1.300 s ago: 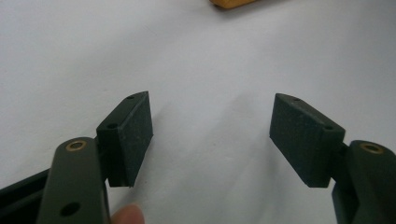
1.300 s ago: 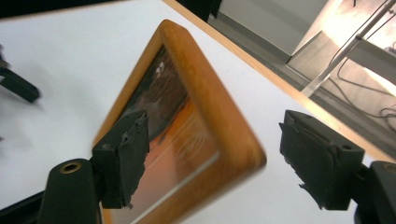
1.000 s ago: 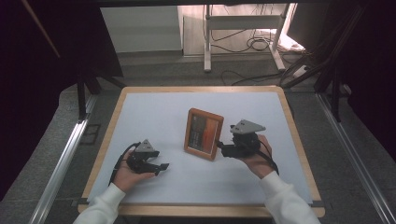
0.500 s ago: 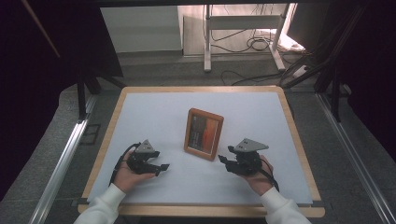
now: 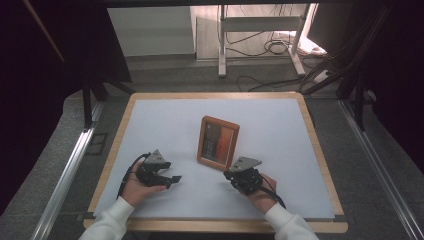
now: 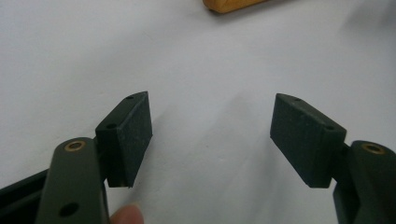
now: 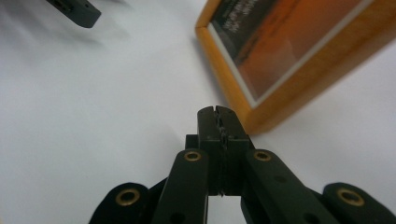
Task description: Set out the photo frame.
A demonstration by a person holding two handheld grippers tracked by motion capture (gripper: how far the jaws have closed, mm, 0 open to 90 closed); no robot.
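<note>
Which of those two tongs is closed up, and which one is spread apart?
The right tongs, beside the wooden picture frame, are closed, jaws pressed together on nothing. The left tongs stand wide open over the bare white table.

Low in the high view, the left hand-held gripper (image 5: 170,179) lay at lower left with jaws spread wide and empty, while the right hand-held gripper (image 5: 229,175), at lower centre-right, had just closed its jaws together on nothing, both forearms entering from the bottom edge.
</note>
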